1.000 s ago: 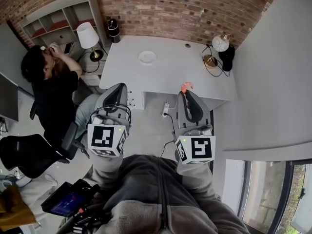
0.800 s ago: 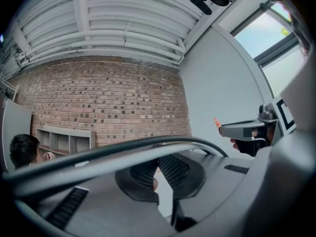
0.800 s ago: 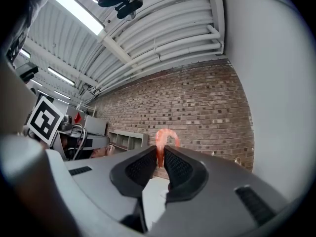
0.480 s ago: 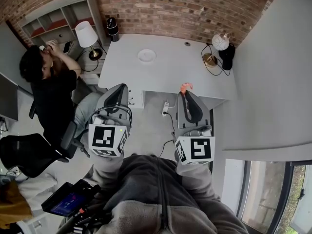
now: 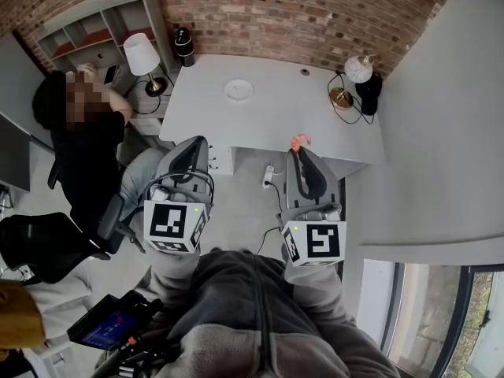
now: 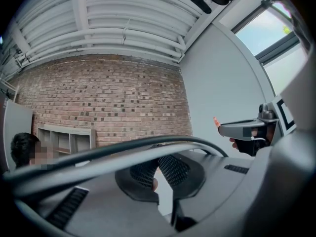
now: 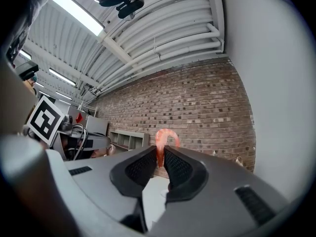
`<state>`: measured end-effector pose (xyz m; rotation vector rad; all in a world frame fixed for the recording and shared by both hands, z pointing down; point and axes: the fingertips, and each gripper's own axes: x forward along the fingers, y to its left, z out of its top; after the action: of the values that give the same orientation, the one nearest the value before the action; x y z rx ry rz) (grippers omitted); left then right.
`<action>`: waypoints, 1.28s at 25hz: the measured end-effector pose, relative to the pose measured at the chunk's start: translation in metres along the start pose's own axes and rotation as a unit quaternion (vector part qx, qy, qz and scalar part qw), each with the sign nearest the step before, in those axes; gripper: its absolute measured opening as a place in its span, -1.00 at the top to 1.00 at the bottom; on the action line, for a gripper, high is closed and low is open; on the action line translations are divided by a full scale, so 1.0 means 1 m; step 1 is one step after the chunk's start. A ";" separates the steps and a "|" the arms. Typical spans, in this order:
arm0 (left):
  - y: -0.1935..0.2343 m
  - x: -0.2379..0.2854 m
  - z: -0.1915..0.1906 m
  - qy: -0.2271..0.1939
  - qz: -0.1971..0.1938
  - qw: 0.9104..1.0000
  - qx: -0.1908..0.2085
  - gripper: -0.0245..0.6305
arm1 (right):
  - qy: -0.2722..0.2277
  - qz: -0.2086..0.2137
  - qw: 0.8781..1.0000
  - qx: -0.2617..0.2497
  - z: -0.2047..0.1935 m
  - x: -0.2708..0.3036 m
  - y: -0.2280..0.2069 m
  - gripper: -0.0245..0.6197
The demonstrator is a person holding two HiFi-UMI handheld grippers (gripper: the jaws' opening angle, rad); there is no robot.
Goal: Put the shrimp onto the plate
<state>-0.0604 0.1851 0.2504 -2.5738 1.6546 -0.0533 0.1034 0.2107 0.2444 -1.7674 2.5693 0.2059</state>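
The grey surface (image 5: 276, 120) lies at the far side, and its plate (image 5: 238, 91) is bare. The right claw (image 5: 300, 152) is clamped on the shrimp (image 5: 301, 141), short of the near edge. The left claw (image 5: 189, 152) is pressed together, empty. Grasp done; carrying and placing seem left.

Ahead of me the desk (image 5: 276, 120) stands against the brick wall (image 5: 299, 14). The plate (image 5: 239, 91) lies on it, left of centre. A table lamp (image 5: 353, 75) sits at its far right corner. A second lamp (image 5: 142, 60), the shelf unit (image 5: 90, 42) and a seated person (image 5: 83, 144) are to its left. At the near edge my right gripper (image 5: 301, 150) holds the shrimp (image 5: 300, 141), well apart from the plate. My left gripper (image 5: 189, 150) is to its left.
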 end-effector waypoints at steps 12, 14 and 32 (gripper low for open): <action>0.005 0.000 -0.005 0.011 0.016 1.000 -0.013 0.91 | 0.007 0.000 1.000 0.000 -0.001 0.000 -0.003 0.77; 0.005 0.000 -0.005 0.010 0.014 1.000 -0.017 0.92 | 0.008 -0.002 1.000 0.000 -0.001 -0.002 -0.002 0.77; -0.026 0.015 -0.032 0.030 0.027 0.999 -0.015 0.91 | 0.025 0.007 1.000 0.012 -0.038 -0.014 -0.041 0.77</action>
<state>-0.0327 0.1806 0.2840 -2.5715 1.7585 -0.1023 0.1484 0.2046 0.2792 -1.7698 2.6070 0.1316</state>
